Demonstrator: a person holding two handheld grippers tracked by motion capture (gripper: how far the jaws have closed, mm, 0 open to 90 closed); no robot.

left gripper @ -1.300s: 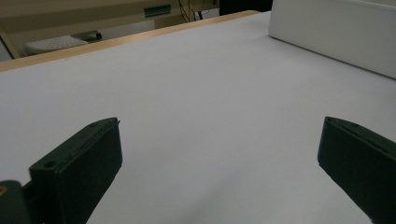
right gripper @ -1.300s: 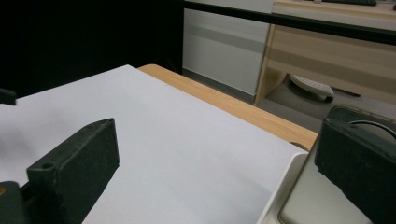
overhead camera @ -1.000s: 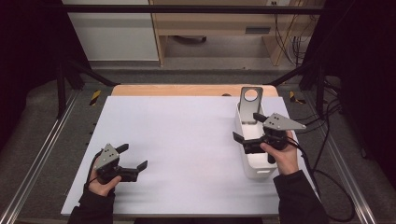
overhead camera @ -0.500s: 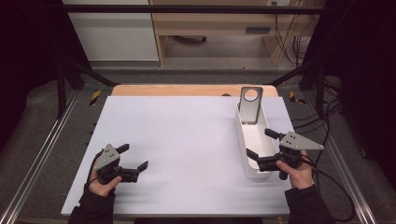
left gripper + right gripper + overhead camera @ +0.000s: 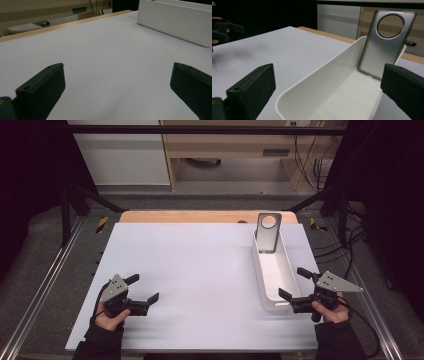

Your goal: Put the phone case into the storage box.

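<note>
High view: broad bare white table [image 5: 200,270] between grippers; long white tray [image 5: 274,275] near right edge, metal plate [image 5: 268,232] leaning upright at its far end. Left gripper [image 5: 145,289] low at front left, jaws wide, empty. Right gripper view: right gripper [image 5: 327,87] spread wide just before tray's [image 5: 332,92] near rim, gripping nothing.

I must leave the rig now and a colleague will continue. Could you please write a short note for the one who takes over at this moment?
Left gripper: open, holds nothing, low over the white table sheet at the near left.
Right gripper: open, holds nothing, at the near end of the white tray, jaws pointing along it.
Metal plate with a round hole: leans upright at the tray's far end.
Done: plate is inside the tray.
Left: probably none, or moving the tray; neither gripper touches anything.
</note>
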